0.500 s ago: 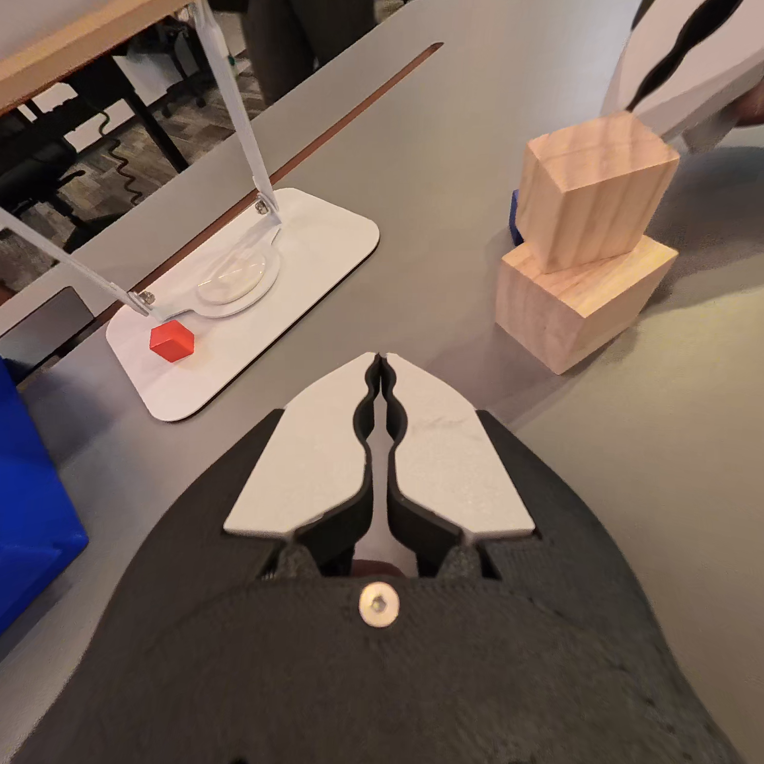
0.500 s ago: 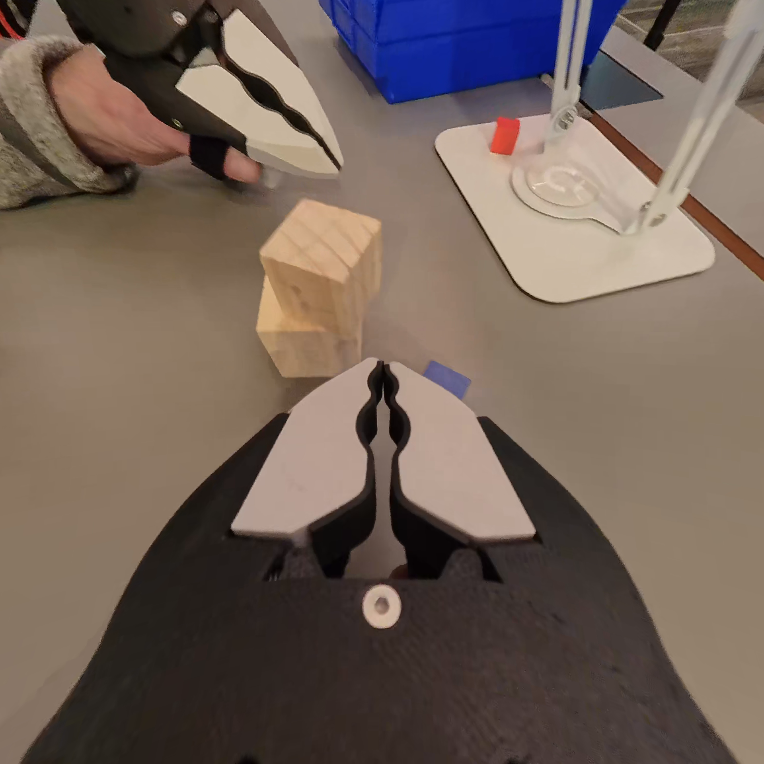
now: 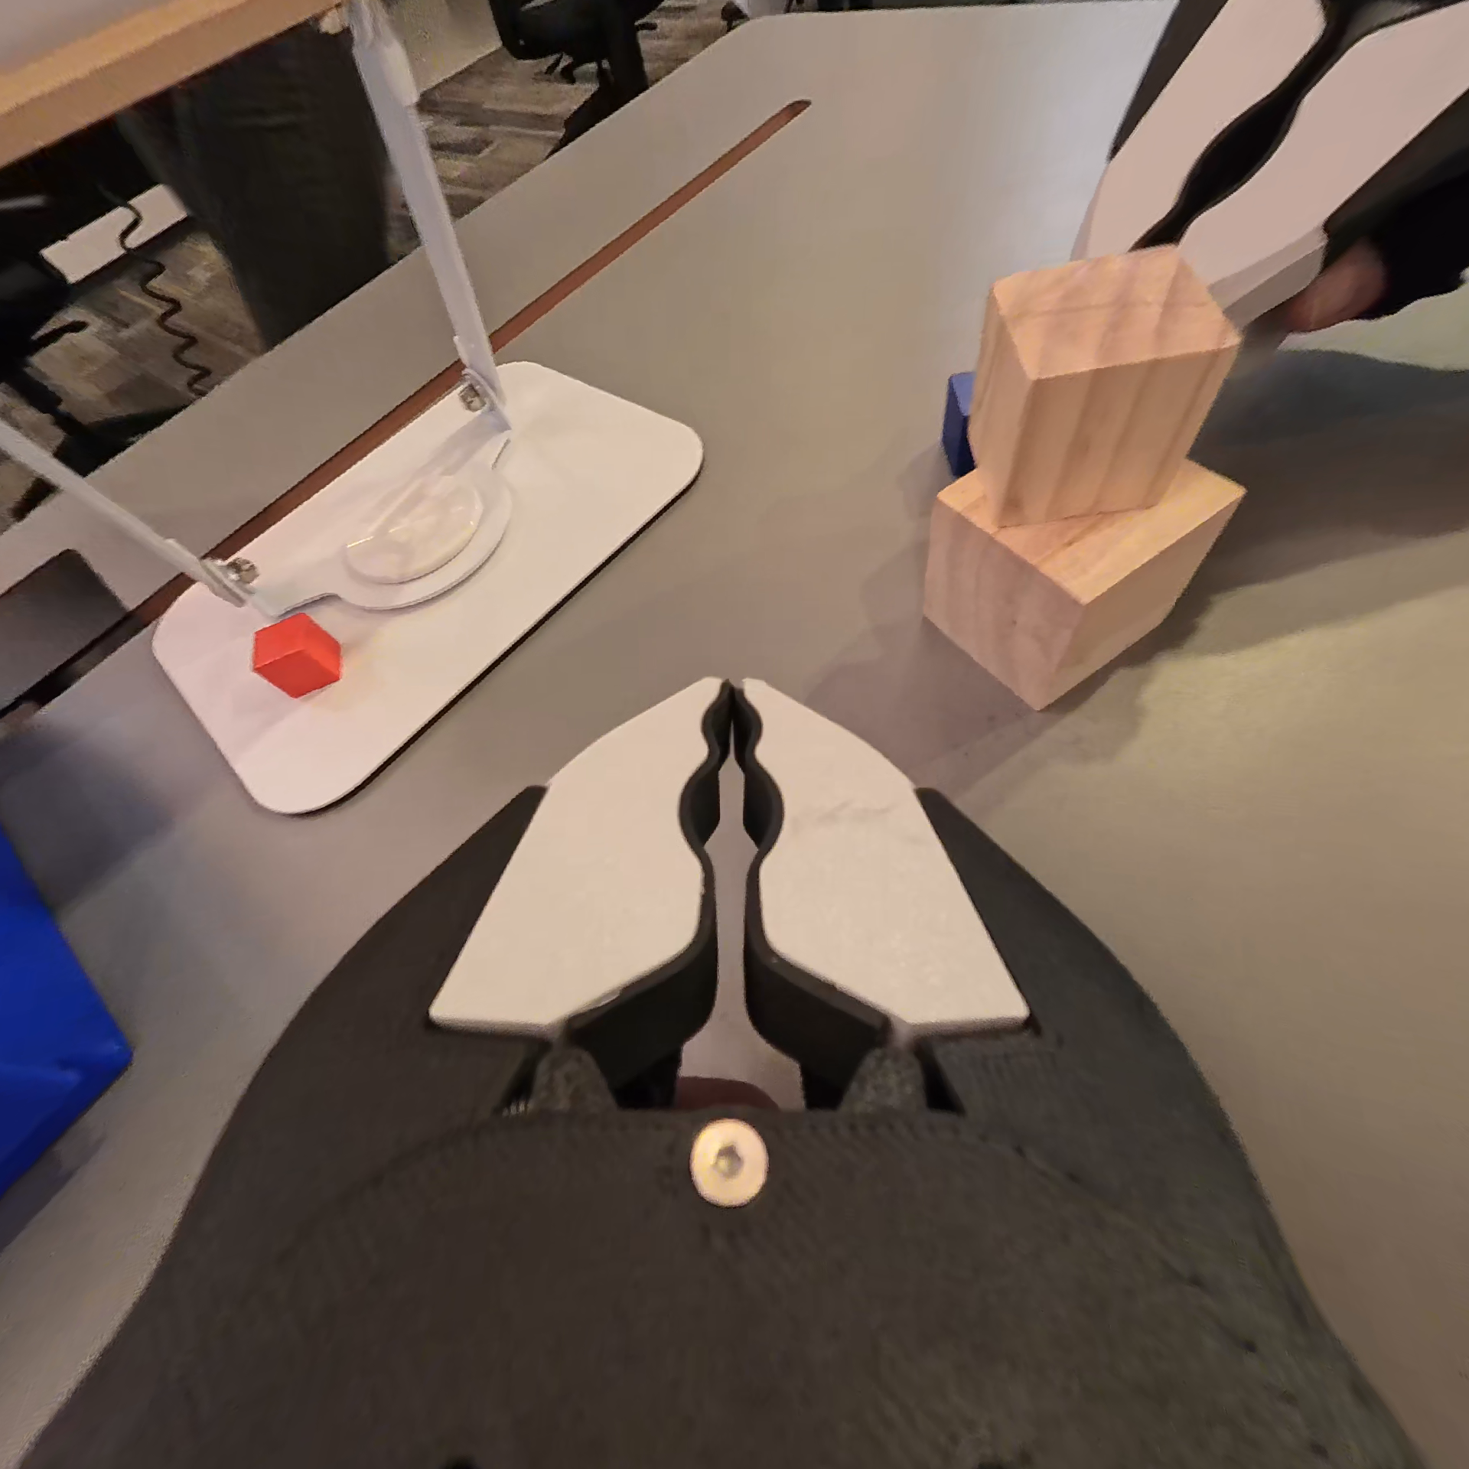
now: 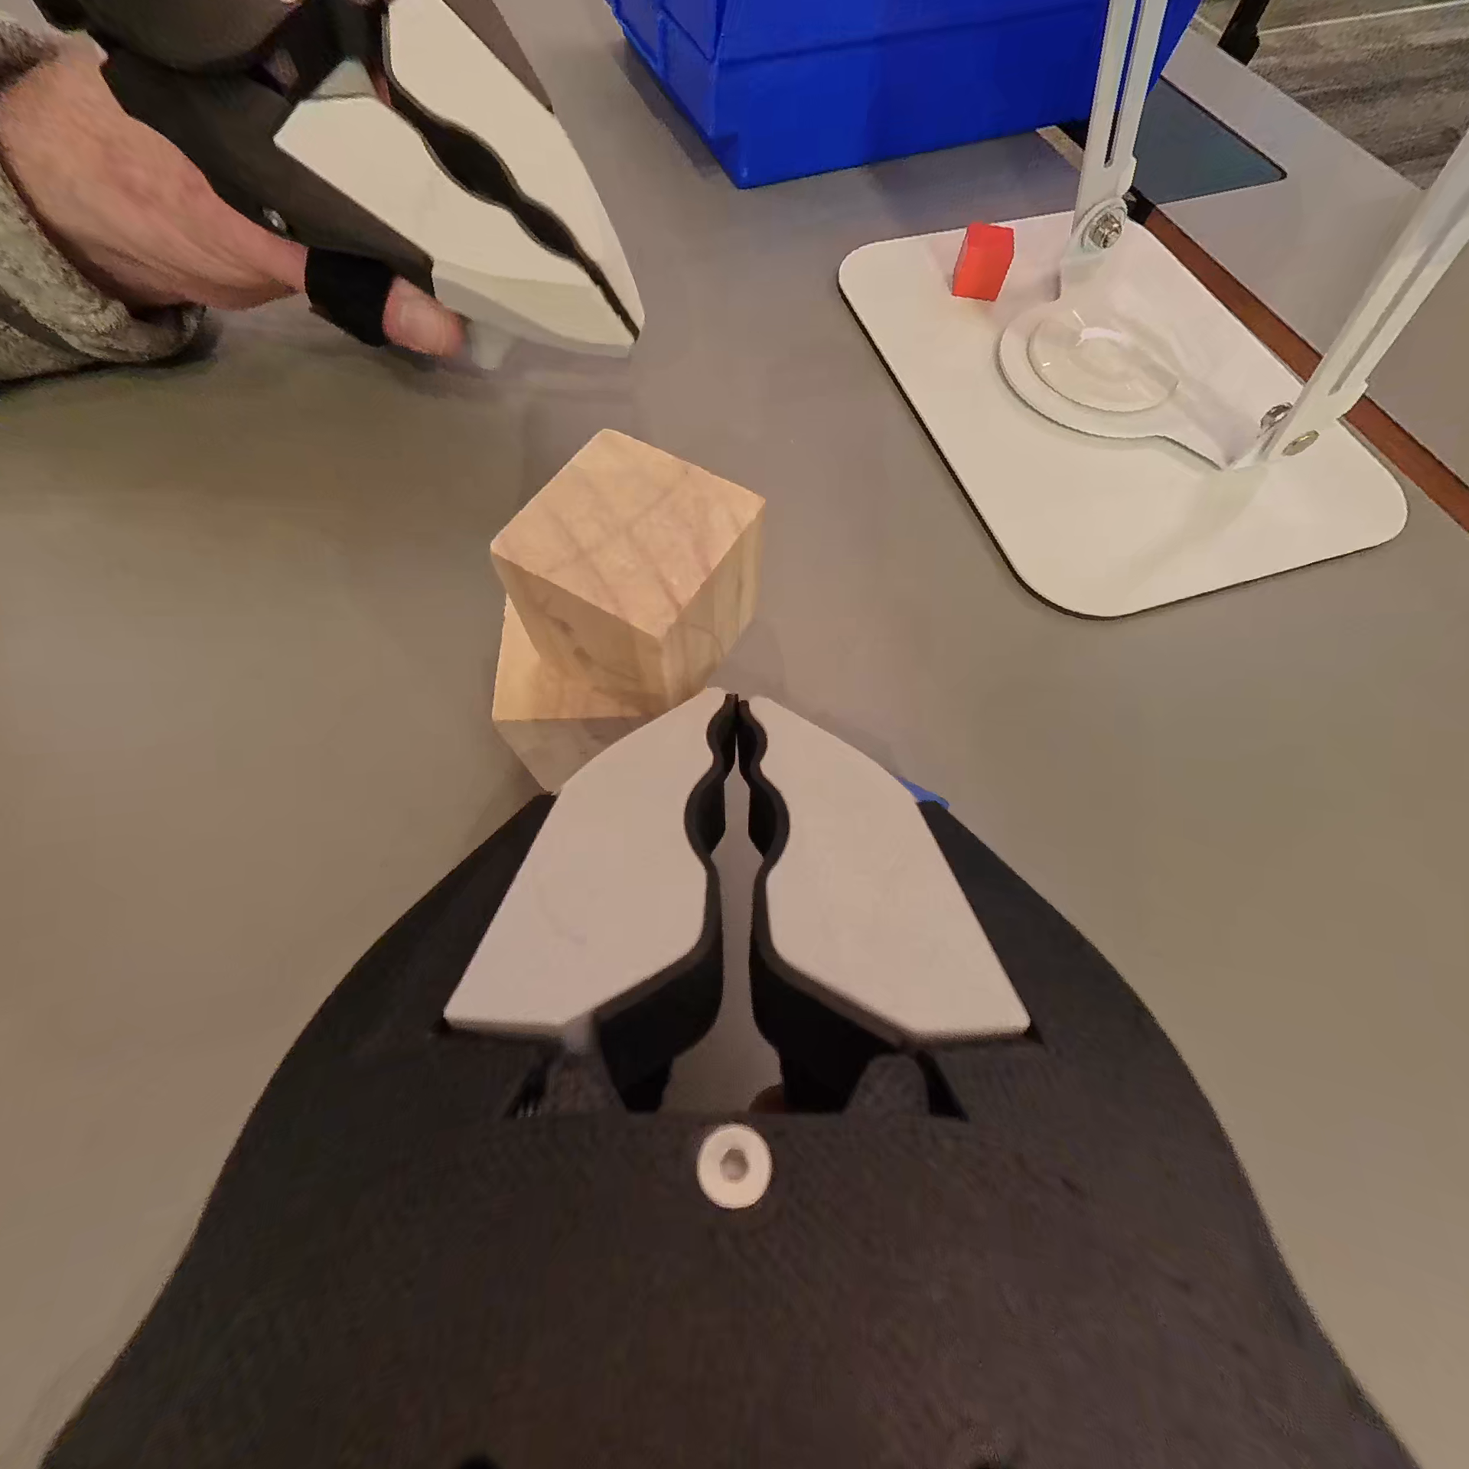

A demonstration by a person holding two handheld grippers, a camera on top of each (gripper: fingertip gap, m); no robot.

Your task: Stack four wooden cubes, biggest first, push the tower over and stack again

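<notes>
- Left gripper [image 3: 730,699]: jaws pressed together, empty, above the grey worktop [image 3: 1192,914].
- Right gripper [image 4: 733,703]: jaws pressed together, empty, its tip just beside the wooden stack.
- Upper wooden cube [image 4: 636,564]: rests twisted on the larger lower wooden cube [image 3: 1057,588], mid-worktop.
- Blue cube [image 3: 959,421]: touching the stack's far side.
- Red cube [image 3: 296,655]: on the white base plate [image 3: 572,509] near the slotted edge.
- Blue bin [image 4: 858,87]: toward the far edge.
</notes>
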